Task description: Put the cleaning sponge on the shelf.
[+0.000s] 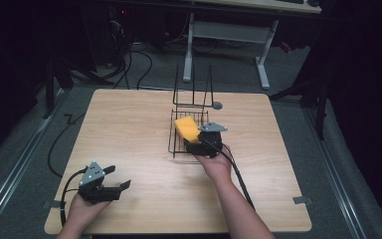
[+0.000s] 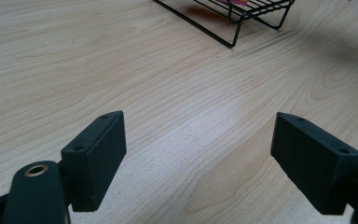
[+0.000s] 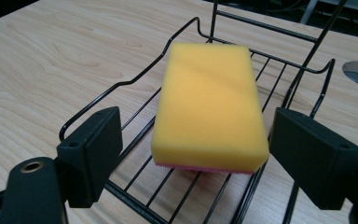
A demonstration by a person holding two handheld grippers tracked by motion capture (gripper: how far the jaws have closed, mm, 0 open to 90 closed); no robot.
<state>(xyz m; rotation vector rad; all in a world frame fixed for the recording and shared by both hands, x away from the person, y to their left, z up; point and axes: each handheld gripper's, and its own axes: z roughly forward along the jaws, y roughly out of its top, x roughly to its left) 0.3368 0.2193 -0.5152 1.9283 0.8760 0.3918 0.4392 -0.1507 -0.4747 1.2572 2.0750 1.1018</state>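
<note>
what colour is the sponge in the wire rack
Yellow, with a thin pink underside; sponge shows best in the right gripper view.

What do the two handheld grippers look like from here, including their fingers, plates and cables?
Both are black. The left gripper and right gripper each carry a grey three-cornered plate on top. The fingers are flat, matte black rectangular blocks with small screw holes; a brass-ringed hole sits on the body beside one. A black cable trails from each gripper. Both forearms are bare, with no sleeves in view.

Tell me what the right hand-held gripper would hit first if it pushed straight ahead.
Probably the yellow sponge lying in the black wire rack. The right hand-held gripper points at it with jaws open on either side, not pressing it. The rack's upright wires stand behind it.
</note>
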